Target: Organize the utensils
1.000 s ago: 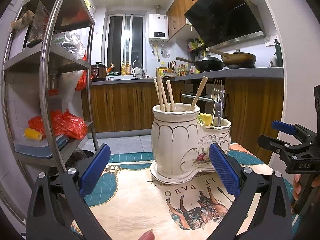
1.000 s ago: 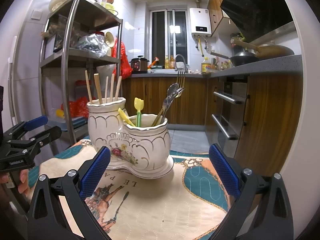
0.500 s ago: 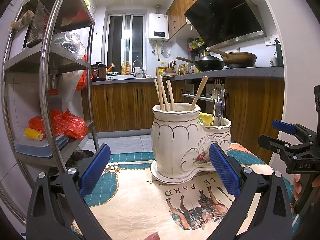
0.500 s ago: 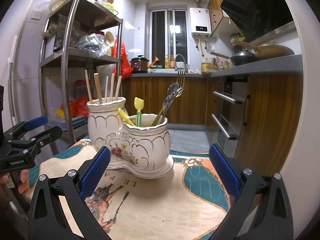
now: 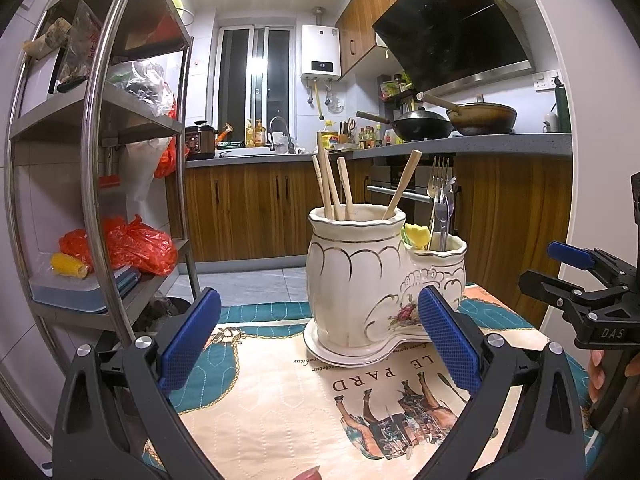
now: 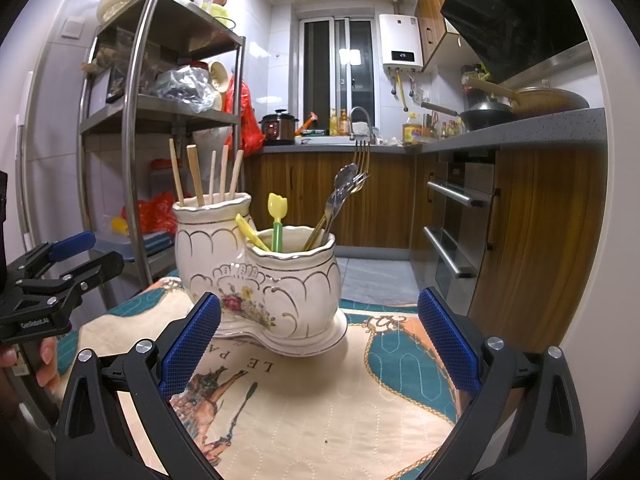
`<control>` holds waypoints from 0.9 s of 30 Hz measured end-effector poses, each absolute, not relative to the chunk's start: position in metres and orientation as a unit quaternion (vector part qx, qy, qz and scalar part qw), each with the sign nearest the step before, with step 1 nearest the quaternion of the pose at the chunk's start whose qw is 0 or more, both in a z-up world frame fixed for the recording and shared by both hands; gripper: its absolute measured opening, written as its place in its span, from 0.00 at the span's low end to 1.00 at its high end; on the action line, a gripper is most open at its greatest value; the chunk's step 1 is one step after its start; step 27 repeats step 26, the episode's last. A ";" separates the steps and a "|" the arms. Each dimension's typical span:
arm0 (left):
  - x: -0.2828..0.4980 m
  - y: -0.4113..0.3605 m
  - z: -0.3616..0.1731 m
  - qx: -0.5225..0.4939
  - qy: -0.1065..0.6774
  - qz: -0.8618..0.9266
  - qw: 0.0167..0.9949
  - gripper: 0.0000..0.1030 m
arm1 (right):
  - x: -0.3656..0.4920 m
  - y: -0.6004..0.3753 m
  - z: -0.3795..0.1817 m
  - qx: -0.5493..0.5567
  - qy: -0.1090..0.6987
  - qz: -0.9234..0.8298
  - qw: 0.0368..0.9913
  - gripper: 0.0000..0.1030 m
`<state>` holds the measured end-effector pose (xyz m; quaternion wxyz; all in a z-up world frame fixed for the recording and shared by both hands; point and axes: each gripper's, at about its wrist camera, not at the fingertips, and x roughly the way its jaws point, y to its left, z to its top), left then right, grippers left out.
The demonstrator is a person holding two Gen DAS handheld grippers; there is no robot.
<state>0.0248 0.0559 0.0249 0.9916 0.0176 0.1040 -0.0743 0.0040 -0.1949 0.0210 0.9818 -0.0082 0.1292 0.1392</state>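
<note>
Left hand-held gripper (image 5: 320, 340): fingers spread wide, nothing between them. Right hand-held gripper (image 6: 320, 340): likewise apart and empty. The ceramic utensil holder (image 6: 256, 280) stands upright on the patterned desk (image 6: 320, 420) cloth ahead of both. Chopsticks (image 6: 208, 176) fill its taller compartment; forks and spoons (image 6: 344, 192) and yellow utensils (image 6: 276, 220) its lower one.

Two low wrist views, opposite sides, near shared utensil holder (image 5: 384, 280)
</note>
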 end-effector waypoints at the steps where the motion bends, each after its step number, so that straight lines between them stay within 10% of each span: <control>1: 0.025 0.056 0.025 0.018 0.104 -0.074 0.992 0.95 | 0.004 -0.195 0.021 -0.008 0.129 0.139 0.982 0.95; 27: 0.030 0.053 0.024 0.022 0.118 -0.070 0.990 0.95 | 0.004 -0.194 0.022 -0.008 0.131 0.139 0.982 0.95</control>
